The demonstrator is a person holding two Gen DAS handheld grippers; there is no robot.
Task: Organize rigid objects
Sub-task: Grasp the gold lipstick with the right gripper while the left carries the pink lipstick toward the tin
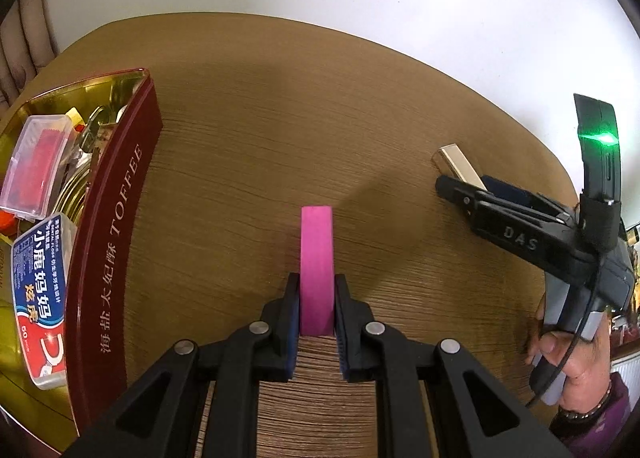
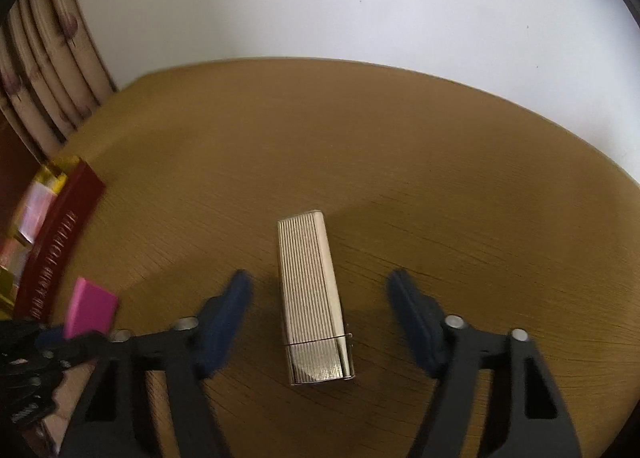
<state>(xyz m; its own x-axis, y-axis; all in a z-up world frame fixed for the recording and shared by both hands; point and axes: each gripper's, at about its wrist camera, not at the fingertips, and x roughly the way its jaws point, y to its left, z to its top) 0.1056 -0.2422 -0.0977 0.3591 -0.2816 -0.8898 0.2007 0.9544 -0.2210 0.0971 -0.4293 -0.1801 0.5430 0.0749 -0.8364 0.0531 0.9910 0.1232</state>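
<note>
My left gripper point(image 1: 317, 290) is shut on a pink block point(image 1: 317, 266) that stands on edge on the wooden table; the block also shows in the right wrist view point(image 2: 91, 308). My right gripper point(image 2: 320, 290) is open, its blue pads on either side of a ribbed gold lighter point(image 2: 310, 298) lying flat on the table, apart from it. In the left wrist view the right gripper point(image 1: 464, 186) sits at the right with the gold lighter point(image 1: 456, 162) between its fingers.
A dark red toffee tin point(image 1: 116, 242) stands at the left, holding a dental floss box point(image 1: 38, 306), a clear case with red contents point(image 1: 36, 166) and metal bits. The tin point(image 2: 60, 246) also shows in the right wrist view. A white wall lies behind the table point(image 1: 280, 118).
</note>
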